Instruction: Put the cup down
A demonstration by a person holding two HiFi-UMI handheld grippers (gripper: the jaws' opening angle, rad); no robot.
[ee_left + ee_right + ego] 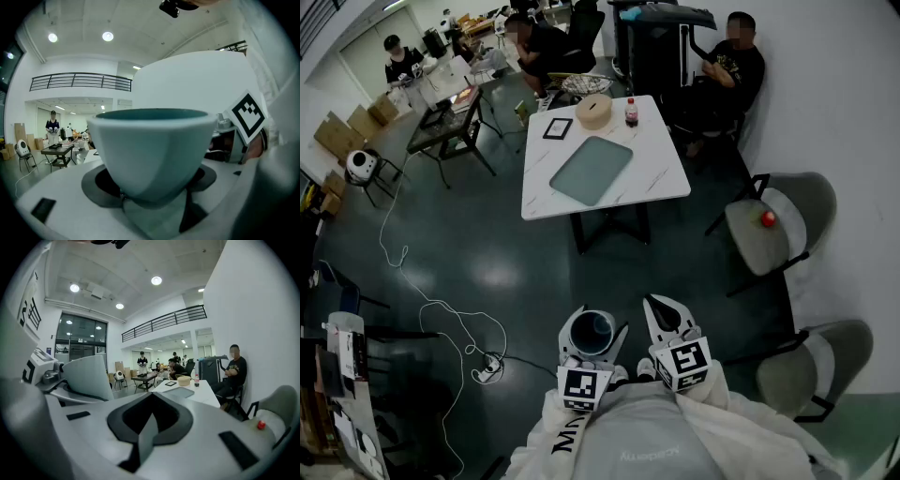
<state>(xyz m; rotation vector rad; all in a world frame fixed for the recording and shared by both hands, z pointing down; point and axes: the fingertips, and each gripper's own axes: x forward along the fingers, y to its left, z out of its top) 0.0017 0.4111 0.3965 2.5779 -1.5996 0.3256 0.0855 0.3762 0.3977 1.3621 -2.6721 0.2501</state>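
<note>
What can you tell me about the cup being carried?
The cup is pale bluish-white outside and dark teal inside, smooth like glazed ceramic. It flares wide at the rim and narrows to the base, and no handle shows. It stands upright, gripped near its base between the dark pads of the left gripper. It is held in the air close to the person's body, above the dark floor. Whether it holds anything cannot be told.
</note>
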